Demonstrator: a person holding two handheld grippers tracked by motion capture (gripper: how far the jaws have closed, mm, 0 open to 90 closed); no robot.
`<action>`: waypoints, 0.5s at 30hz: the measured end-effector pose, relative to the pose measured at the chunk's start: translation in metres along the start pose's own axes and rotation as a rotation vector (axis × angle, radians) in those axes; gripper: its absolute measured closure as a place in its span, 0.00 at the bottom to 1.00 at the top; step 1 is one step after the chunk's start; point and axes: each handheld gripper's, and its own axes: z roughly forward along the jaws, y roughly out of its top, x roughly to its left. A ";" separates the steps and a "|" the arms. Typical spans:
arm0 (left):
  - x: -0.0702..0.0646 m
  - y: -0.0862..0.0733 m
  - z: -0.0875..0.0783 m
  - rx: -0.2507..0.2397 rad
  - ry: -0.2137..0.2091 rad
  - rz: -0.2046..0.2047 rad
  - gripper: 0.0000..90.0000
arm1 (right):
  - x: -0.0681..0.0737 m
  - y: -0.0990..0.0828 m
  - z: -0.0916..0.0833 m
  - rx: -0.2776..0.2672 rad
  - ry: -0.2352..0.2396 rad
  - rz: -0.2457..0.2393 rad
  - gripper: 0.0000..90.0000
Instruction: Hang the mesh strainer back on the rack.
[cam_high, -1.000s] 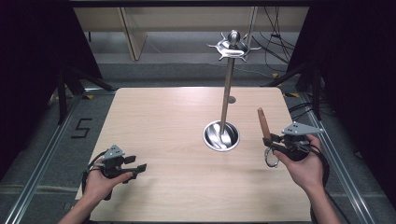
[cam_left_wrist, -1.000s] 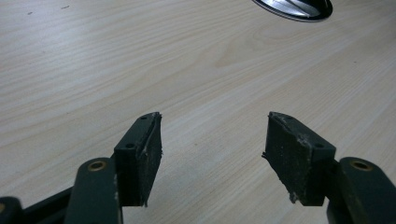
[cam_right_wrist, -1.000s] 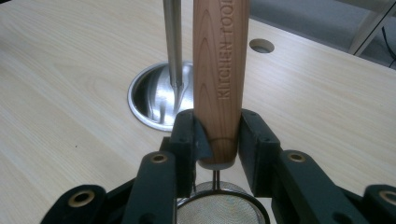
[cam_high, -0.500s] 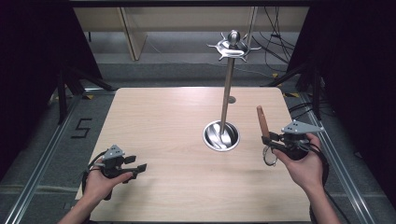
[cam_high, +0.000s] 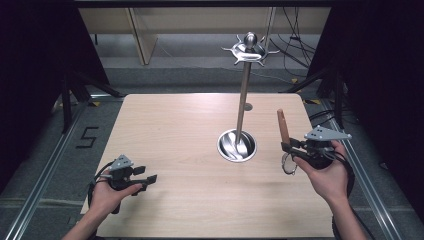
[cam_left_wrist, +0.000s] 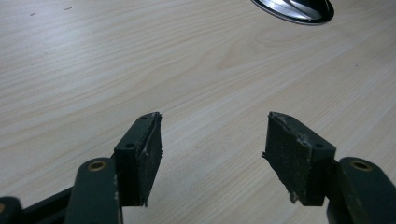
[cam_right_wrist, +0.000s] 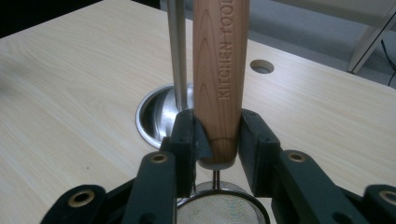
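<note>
My right gripper (cam_high: 291, 147) is shut on the wooden handle (cam_right_wrist: 219, 79) of a small mesh strainer (cam_high: 288, 163), near the table's right edge. The handle (cam_high: 283, 126) points up and the wire mesh bowl (cam_right_wrist: 219, 209) hangs below the jaws. Just left of it stands a tall metal utensil stand (cam_high: 243, 95) with a round shiny base (cam_high: 237, 145) and a hooked crown (cam_high: 248, 49) at the top. My left gripper (cam_high: 145, 180) rests low at the table's front left, open, with bare wood between its pads (cam_left_wrist: 144, 151).
The light wooden table (cam_high: 175, 130) has a small round hole (cam_high: 248, 106) behind the stand. A metal rail runs along each side of the table on the floor. Dark curtains stand left and right, shelving at the back.
The right gripper with the strainer has drifted very slightly. The left gripper stays put.
</note>
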 end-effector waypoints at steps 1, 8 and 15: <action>0.000 0.000 0.000 0.002 -0.001 0.000 0.40 | -0.002 0.001 0.000 -0.011 -0.011 -0.024 0.77; 0.001 -0.001 -0.002 0.013 -0.001 0.015 0.40 | 0.000 0.003 -0.002 -0.013 -0.009 -0.009 0.77; 0.001 0.000 -0.001 -0.010 0.002 -0.004 0.40 | 0.001 0.006 -0.001 -0.019 -0.003 -0.044 0.77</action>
